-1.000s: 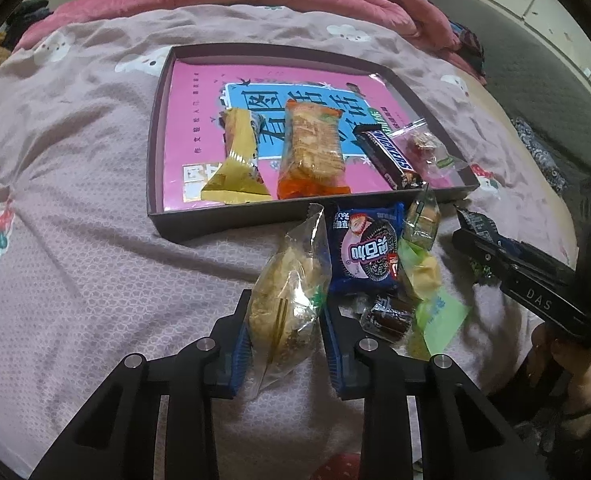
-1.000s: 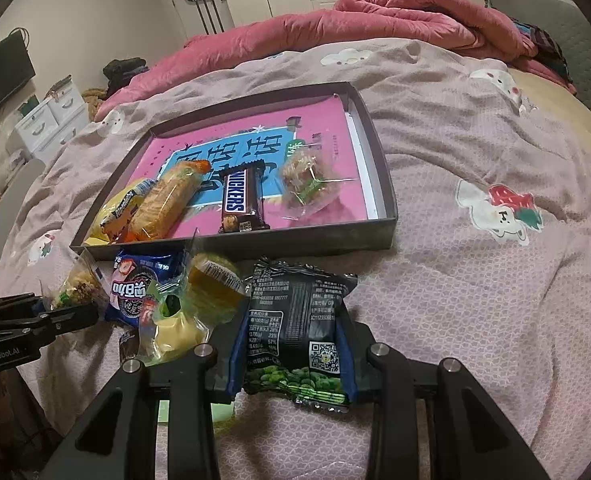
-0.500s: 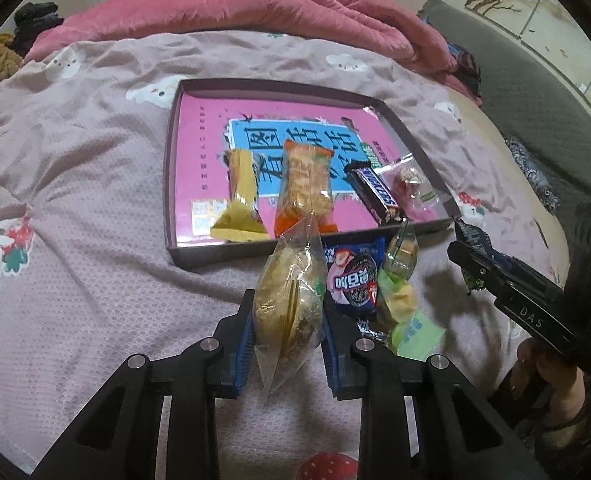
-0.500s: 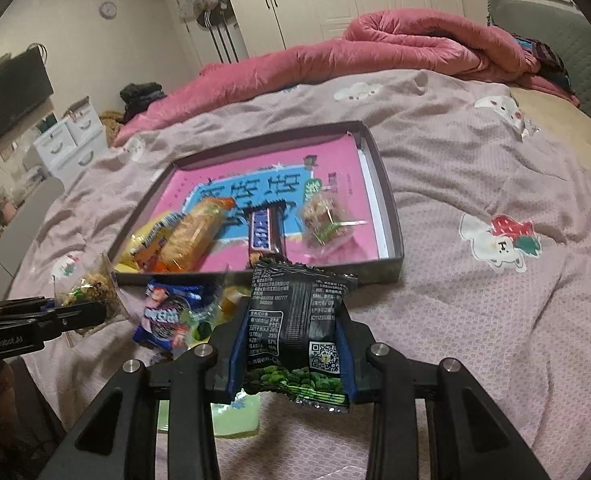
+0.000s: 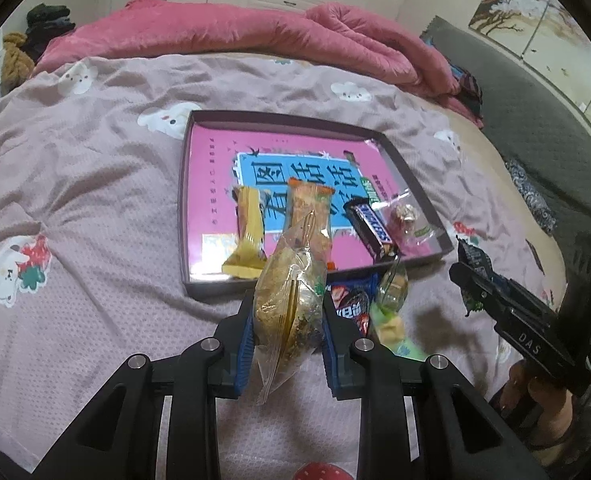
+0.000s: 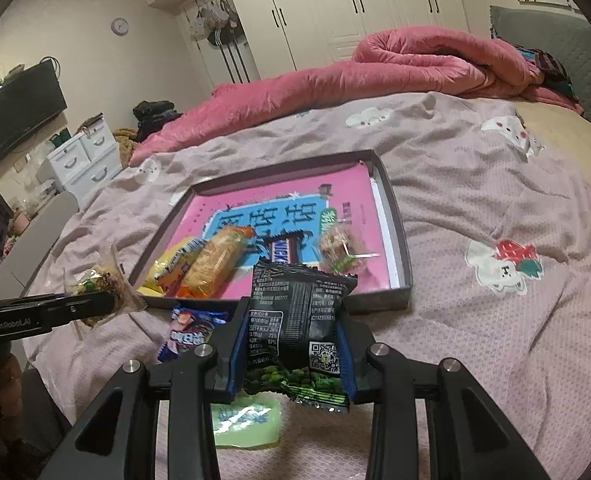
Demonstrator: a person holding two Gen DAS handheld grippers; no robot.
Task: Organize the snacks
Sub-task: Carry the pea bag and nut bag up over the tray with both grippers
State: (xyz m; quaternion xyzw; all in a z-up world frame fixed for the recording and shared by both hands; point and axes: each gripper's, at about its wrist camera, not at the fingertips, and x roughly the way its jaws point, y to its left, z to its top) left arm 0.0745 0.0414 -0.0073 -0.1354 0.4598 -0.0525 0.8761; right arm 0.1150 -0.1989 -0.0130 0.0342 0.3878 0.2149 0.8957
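My left gripper (image 5: 287,320) is shut on a clear-wrapped golden pastry (image 5: 289,308), held above the bed in front of the dark tray (image 5: 183,216). My right gripper (image 6: 291,344) is shut on a black pea-snack packet (image 6: 299,320), raised near the tray's (image 6: 399,236) front edge. In the tray lie a yellow packet (image 5: 249,240), an orange cracker pack (image 5: 309,212), a Snickers bar (image 5: 371,228) and a clear candy bag (image 5: 405,216). A blue cookie packet (image 5: 351,304), a jelly cup (image 5: 393,288) and a green wrapper (image 6: 243,424) lie on the sheet before the tray.
The pink-grey bedsheet (image 5: 75,200) spreads around the tray. A rolled pink duvet (image 5: 255,44) lies at the back. A grey headboard (image 5: 535,120) is on the right. White drawers (image 6: 83,156) and a TV (image 6: 15,116) stand off the bed's left.
Both grippers have lifted up and back with their packets; the views now show more of the bed and room. The tray's contents have not moved.
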